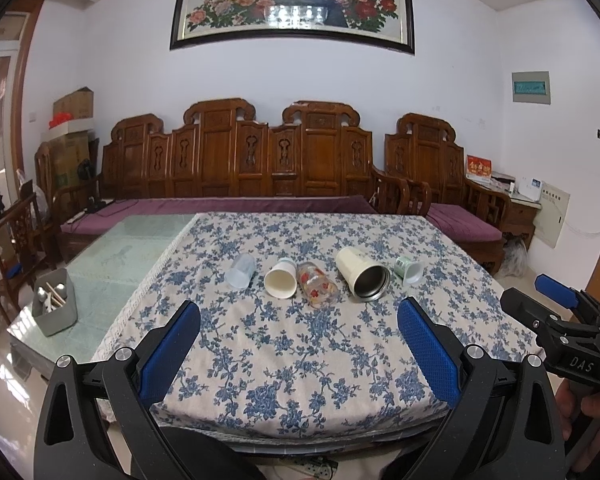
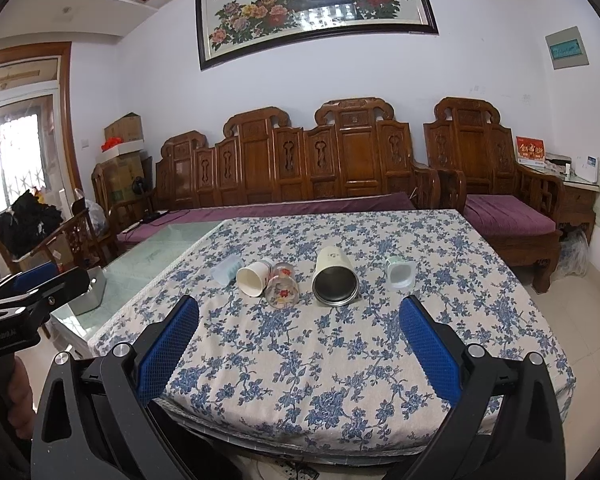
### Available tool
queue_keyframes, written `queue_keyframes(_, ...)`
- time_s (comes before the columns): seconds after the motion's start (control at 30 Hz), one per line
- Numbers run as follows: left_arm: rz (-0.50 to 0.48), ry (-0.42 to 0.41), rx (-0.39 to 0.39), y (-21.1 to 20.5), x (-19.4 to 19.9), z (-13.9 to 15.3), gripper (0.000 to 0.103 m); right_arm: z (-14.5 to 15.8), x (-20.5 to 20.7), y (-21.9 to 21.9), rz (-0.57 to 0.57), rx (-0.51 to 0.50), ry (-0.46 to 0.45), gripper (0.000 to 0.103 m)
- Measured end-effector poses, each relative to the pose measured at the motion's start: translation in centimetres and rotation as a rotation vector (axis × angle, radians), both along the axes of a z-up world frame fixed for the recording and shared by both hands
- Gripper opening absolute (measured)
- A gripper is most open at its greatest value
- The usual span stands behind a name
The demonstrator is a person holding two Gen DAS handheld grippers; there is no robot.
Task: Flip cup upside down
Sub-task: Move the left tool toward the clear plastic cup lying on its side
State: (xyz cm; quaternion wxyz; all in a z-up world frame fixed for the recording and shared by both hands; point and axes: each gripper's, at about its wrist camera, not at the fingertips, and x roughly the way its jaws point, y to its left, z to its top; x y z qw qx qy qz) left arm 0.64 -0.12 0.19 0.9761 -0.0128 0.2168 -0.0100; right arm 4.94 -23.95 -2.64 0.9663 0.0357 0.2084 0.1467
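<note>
Cups [image 1: 364, 275] lying sideways, light, some slippery glass; best gripped mid-body. Left gripper [image 1: 298, 344], right gripper [image 2: 299, 343] both wide, empty.

We cannot read the print on the small green cup [image 1: 409, 269], which is too small to make out. The paper cup [image 2: 254, 279] hides part of the frosted cup [image 2: 225, 271] and touches the flowered glass [image 2: 283, 284]. The right gripper [image 1: 556, 312] is cut off by the frame edge.
</note>
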Motion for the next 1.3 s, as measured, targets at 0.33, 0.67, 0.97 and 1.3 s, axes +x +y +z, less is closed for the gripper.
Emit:
queue_keyframes(0.33,-0.008,0.081,0.037,1.9,4.3,-2.4,0.095,-2.6,4.4,1.0,0.035,-0.016,0.071,0.101)
queue_keyframes(0.67,-0.018,0.166,0.035,4.1,10.7,-4.3,0.095,-5.3,10.8,2.5,0.075,-0.034,0.145,0.097)
queue_keyframes(0.97,-0.009,0.258,0.023,6.3,17.0,-6.9,0.095,-8.0,17.1,4.5,0.123,-0.048,0.21,0.091)
queue_keyframes(1.3,0.012,0.364,0.037,8.9,23.7,-10.2,0.086,-10.4,22.9,8.5,0.193,-0.074,0.266,0.086)
